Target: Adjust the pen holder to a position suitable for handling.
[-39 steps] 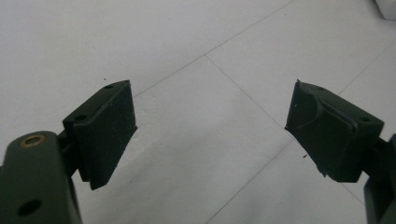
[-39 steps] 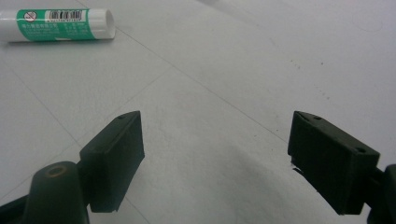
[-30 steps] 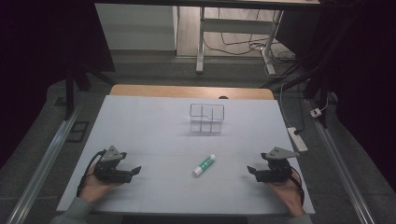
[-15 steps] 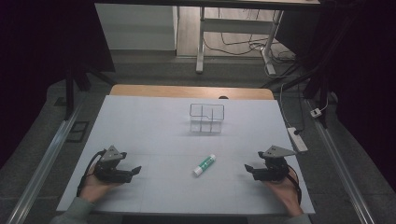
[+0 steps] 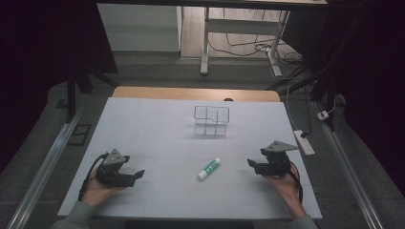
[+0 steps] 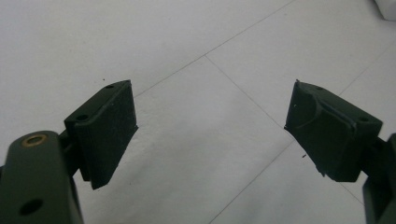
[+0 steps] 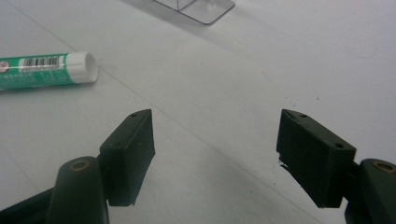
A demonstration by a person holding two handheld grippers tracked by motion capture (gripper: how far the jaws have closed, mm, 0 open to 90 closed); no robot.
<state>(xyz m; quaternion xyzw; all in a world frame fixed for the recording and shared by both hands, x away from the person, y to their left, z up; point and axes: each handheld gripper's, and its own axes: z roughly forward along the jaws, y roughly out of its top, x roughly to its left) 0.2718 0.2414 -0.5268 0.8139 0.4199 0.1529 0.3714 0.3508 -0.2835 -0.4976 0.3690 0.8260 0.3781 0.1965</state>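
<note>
Glue stick (image 5: 209, 168) lying flat mid-table, at nine o'clock of right gripper (image 5: 251, 163), untouched. Both grippers resting with jaws apart, left gripper (image 5: 138, 173) well off. Likely approaching for pickup: next, sliding right gripper over, straddling tube, closing. Clear organizer (image 5: 211, 120) waiting at twelve.

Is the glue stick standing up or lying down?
Lying down. The glue stick rests on its side on the white table, its white end showing side-on in the right gripper view, apart from both tongs.

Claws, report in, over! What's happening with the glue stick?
Left claw open, empty. Right claw open, empty. Glue stick lying flat between them, untouched. Nothing blocking it.
</note>
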